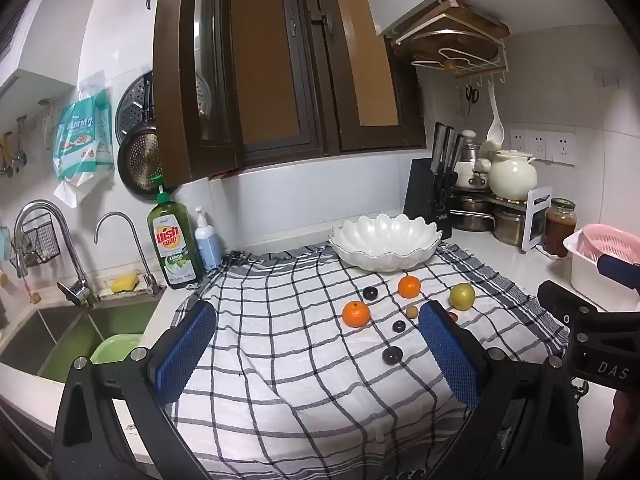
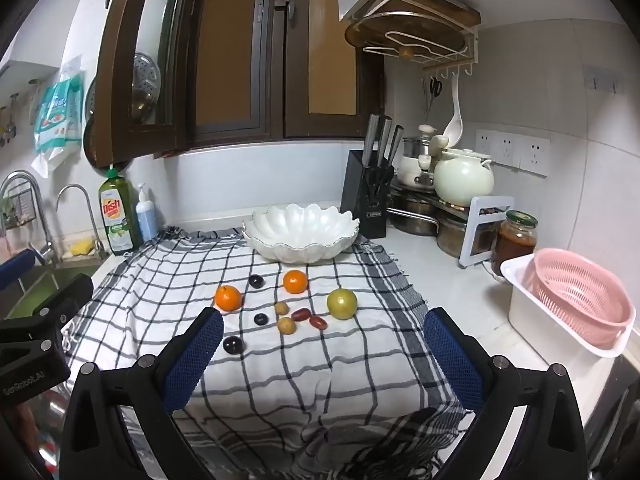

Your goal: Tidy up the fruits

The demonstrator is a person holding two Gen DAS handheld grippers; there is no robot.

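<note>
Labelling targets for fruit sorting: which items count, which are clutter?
Job:
- two oranges
- green fruit
- dark grapes
- red fruits
- tan fruits
- white bowl

Clutter:
- dish soap
- knife block
- pink colander
- jar

The left gripper [image 1: 316,344] hangs over a checked cloth [image 1: 280,360] with its blue pads [image 1: 184,350] spread wide and nothing between them. Beyond the pads lie two oranges [image 1: 356,313] — one nearer, one close to the white scalloped bowl [image 1: 386,240] at the cloth's far edge — a green-yellow fruit [image 1: 462,296], a small tan fruit [image 1: 411,312] and three dark round fruits [image 1: 391,355]. The bowl is empty. To the left stand a green dish soap bottle [image 1: 174,246] and the sink [image 1: 80,336]; part of the right gripper [image 1: 592,328] shows at the right edge.
</note>
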